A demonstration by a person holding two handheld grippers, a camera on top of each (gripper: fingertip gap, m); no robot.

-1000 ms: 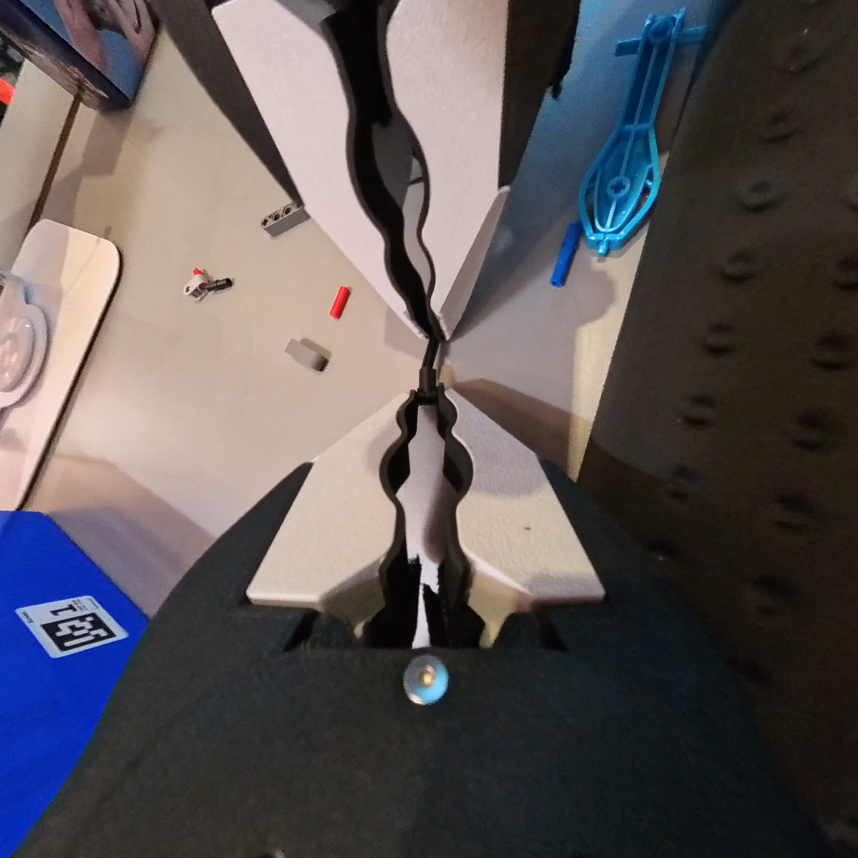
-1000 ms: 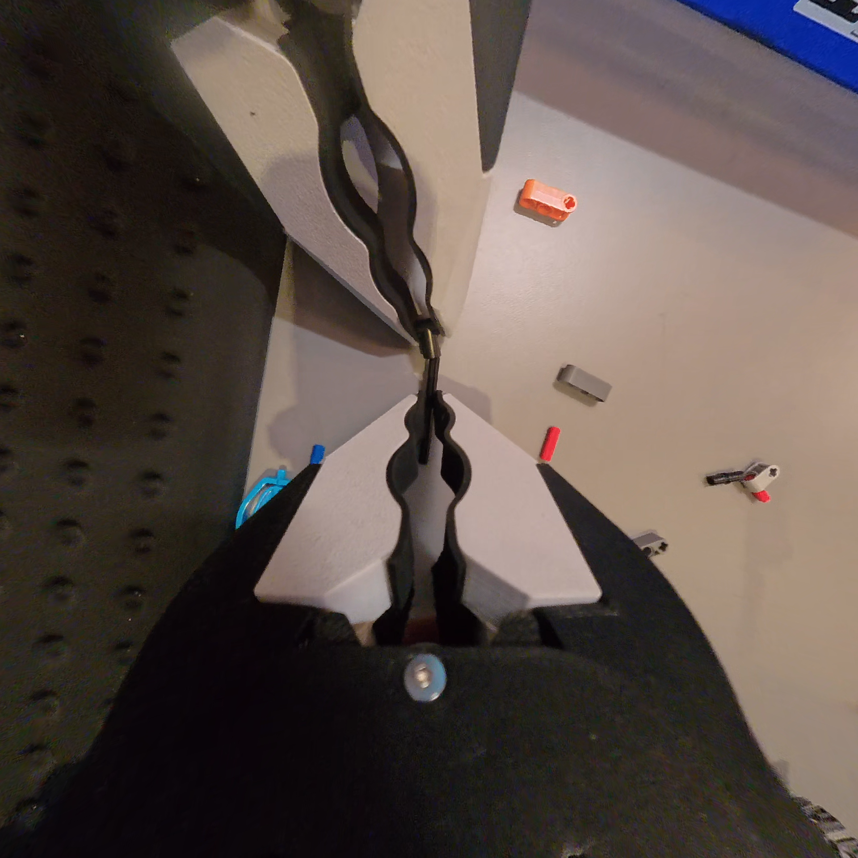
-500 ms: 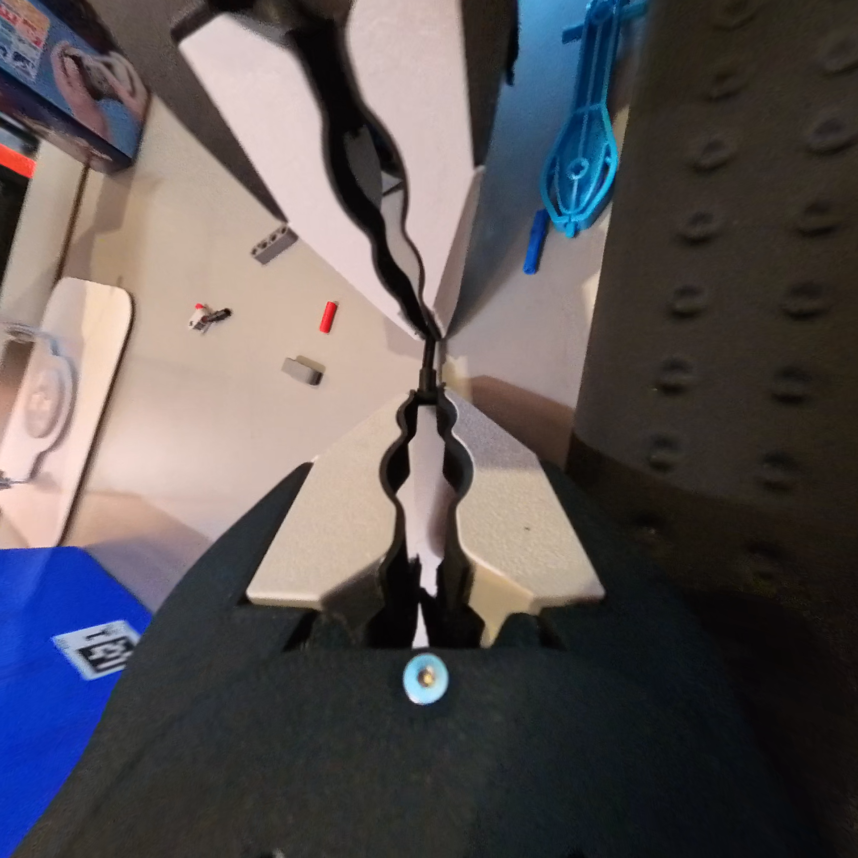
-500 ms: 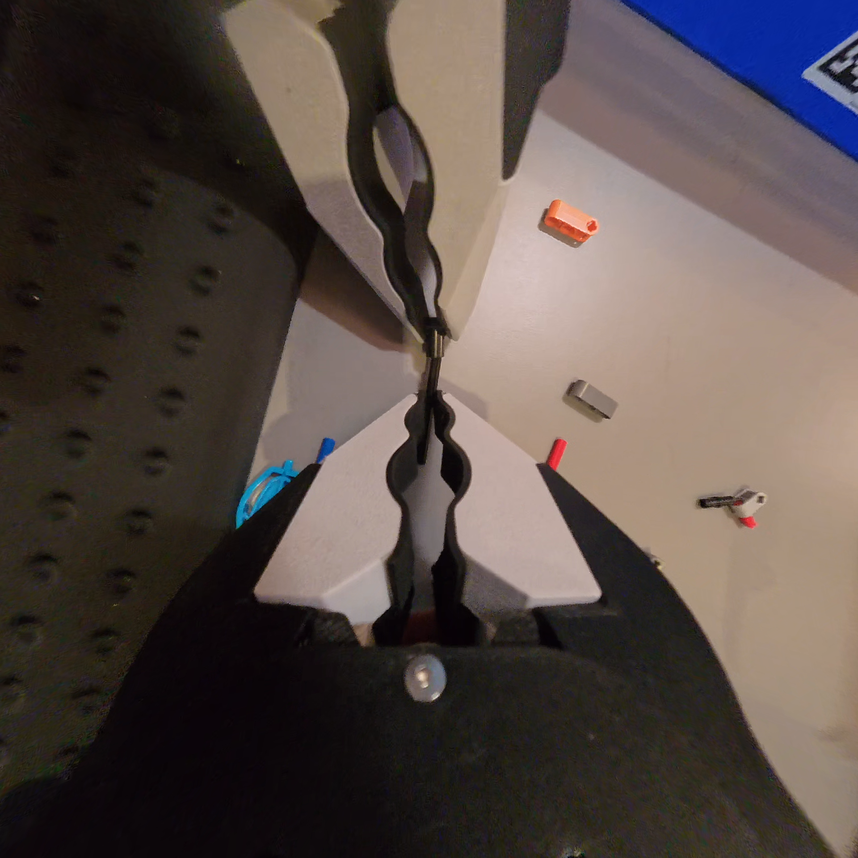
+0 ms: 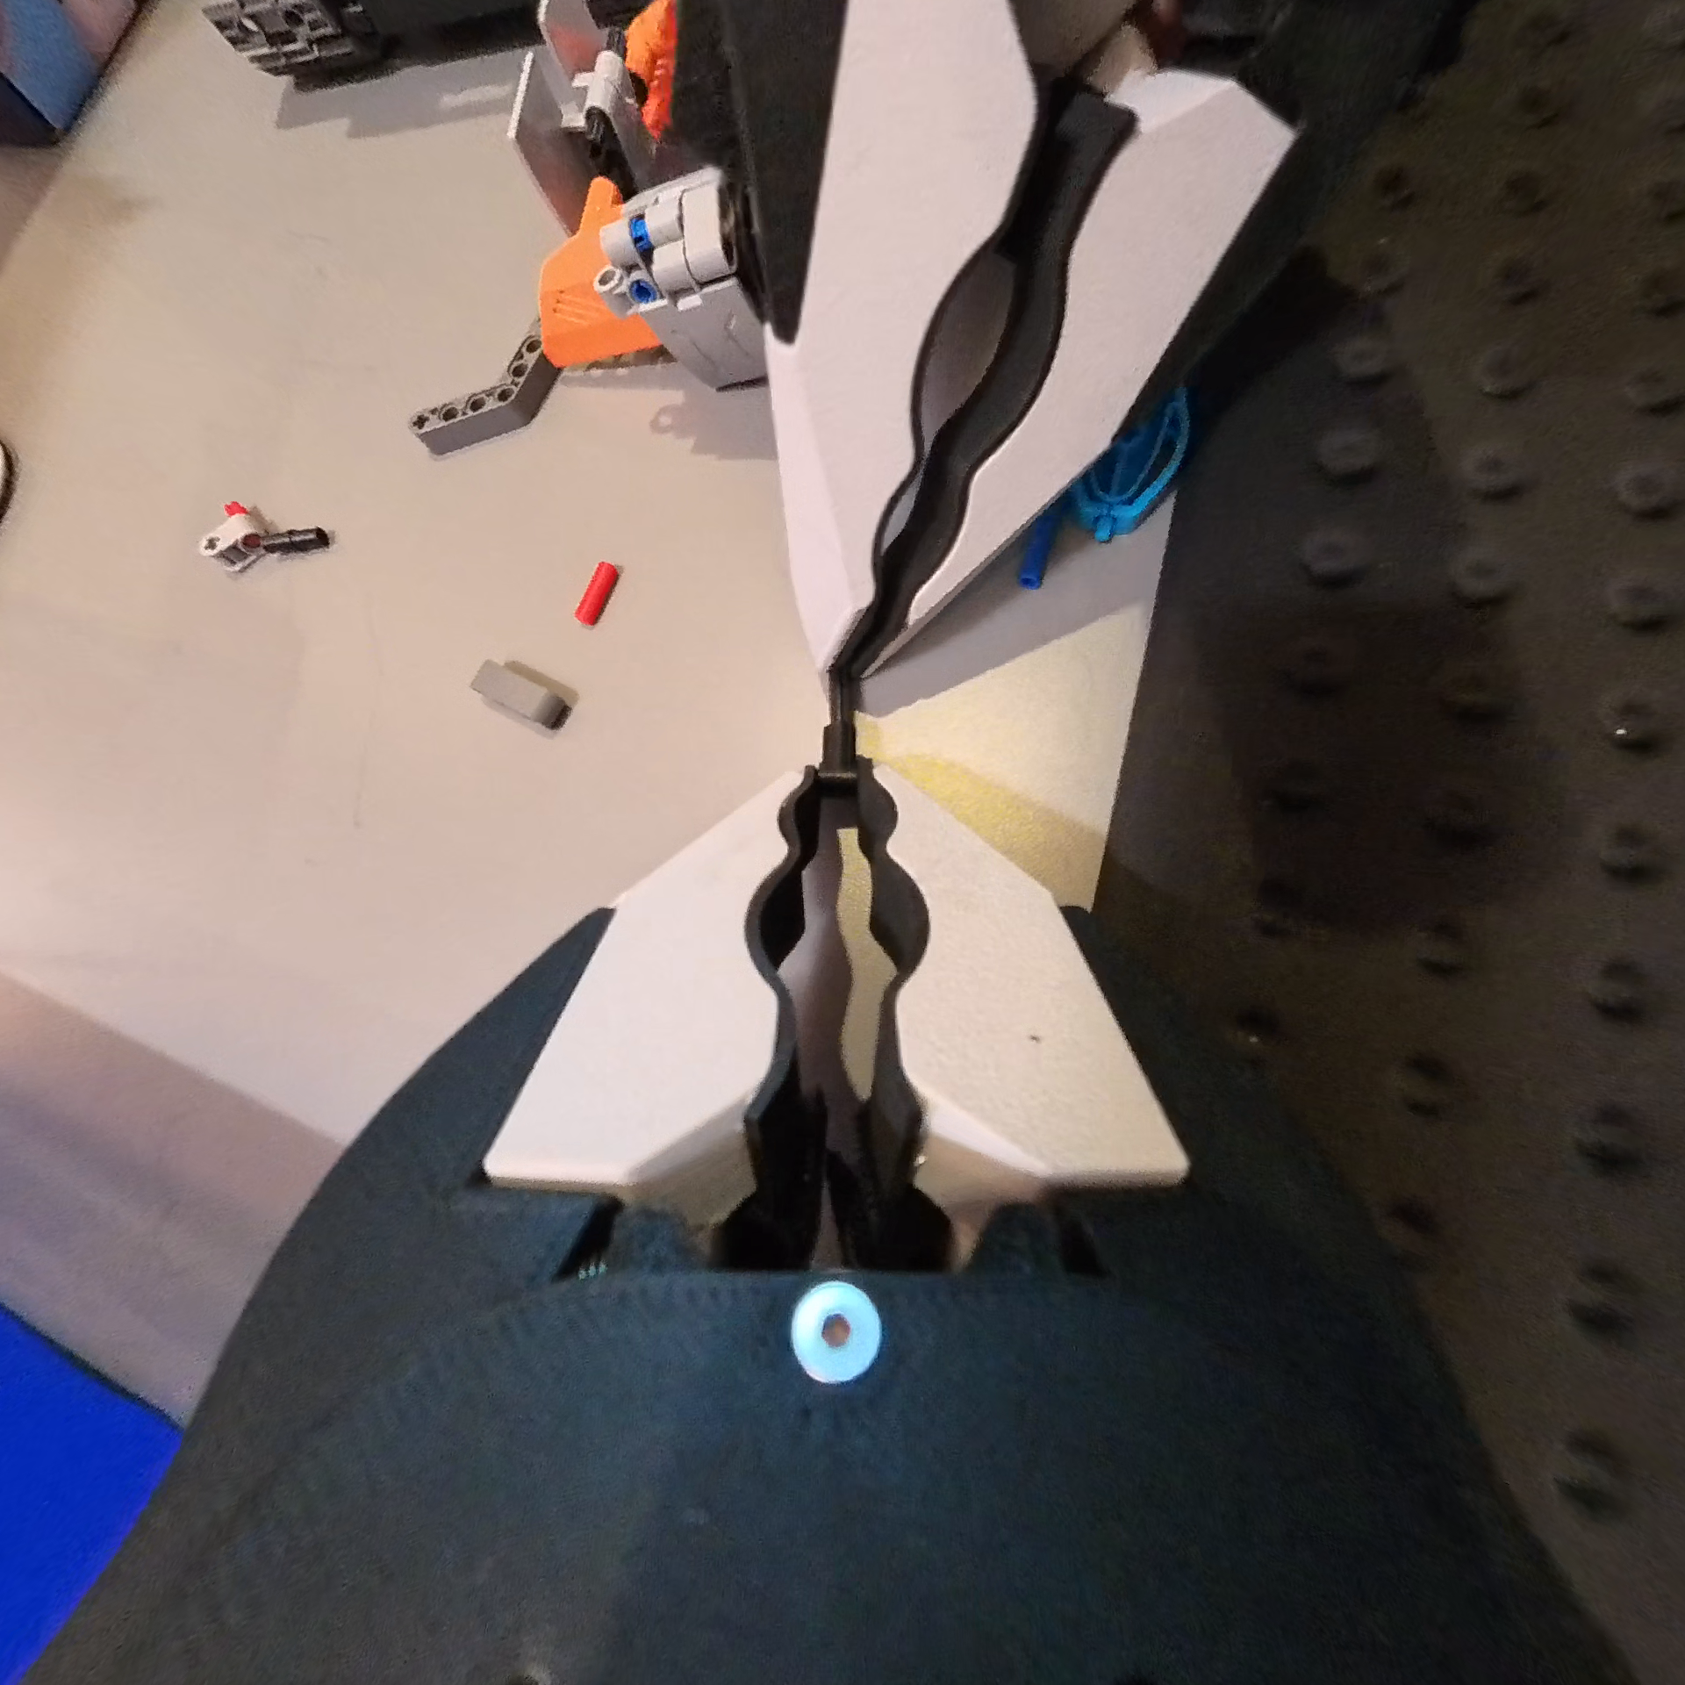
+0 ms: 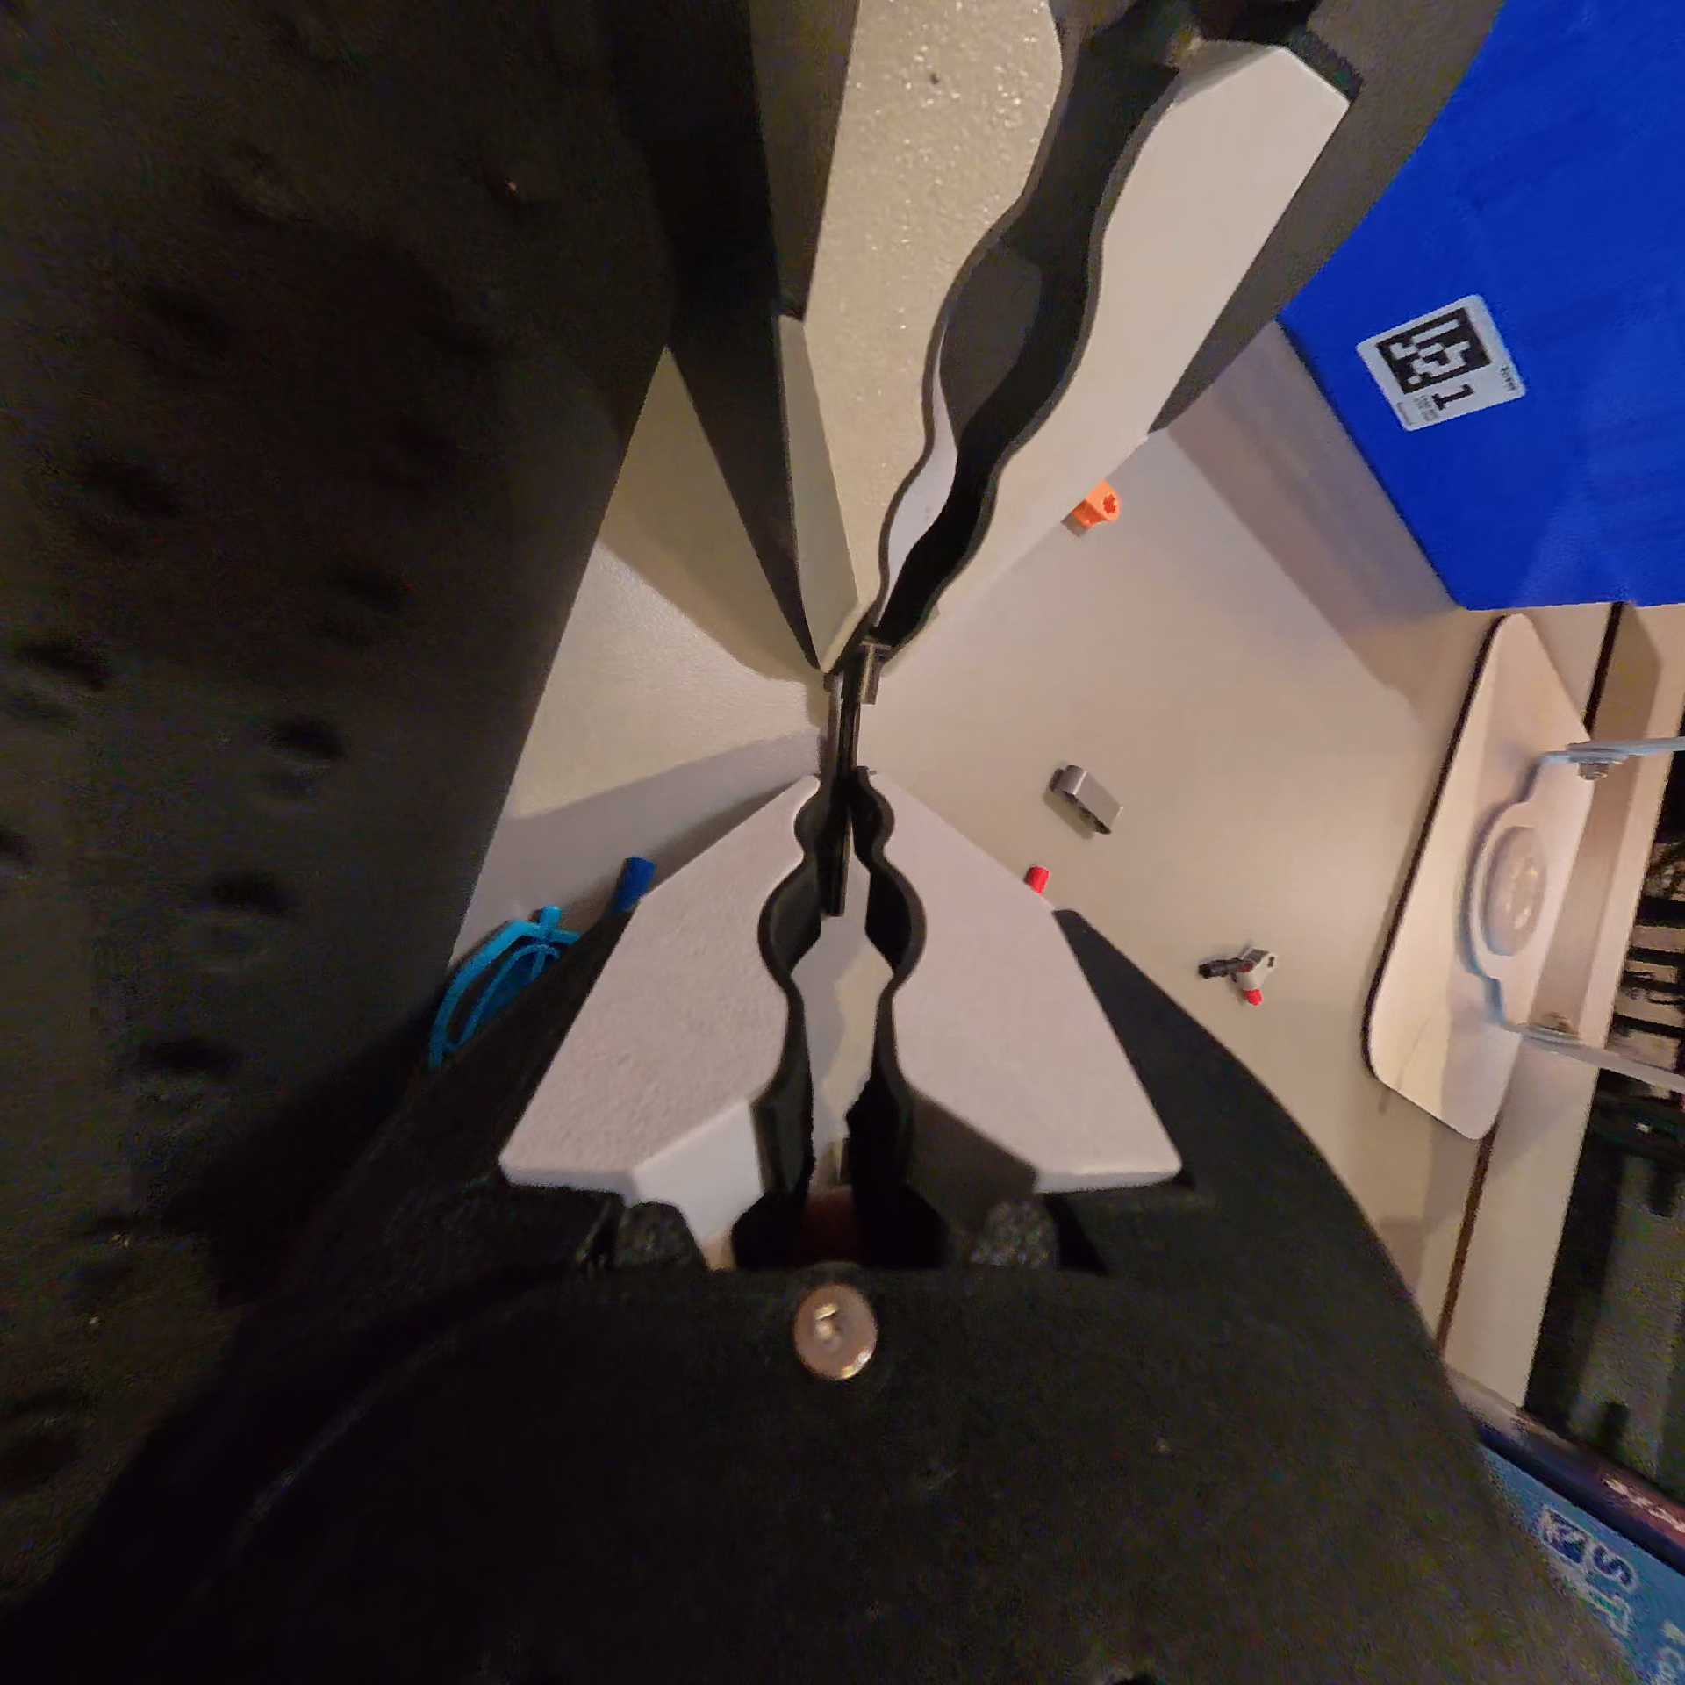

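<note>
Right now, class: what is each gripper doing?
Left gripper: shut on one end of a thin black pin.
Right gripper: shut on the pin's other end.

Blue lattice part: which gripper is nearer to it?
Right. The blue lattice part lies close beside the right gripper; the left gripper is across the shared black pin from it.

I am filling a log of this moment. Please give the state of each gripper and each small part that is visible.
left gripper: shut on thin black pin
right gripper: shut on the pin's other end
red cylinder: lying loose on the table
grey block: lying flat, apart from others
bent grey beam: flat, touching orange-grey assembly
</note>
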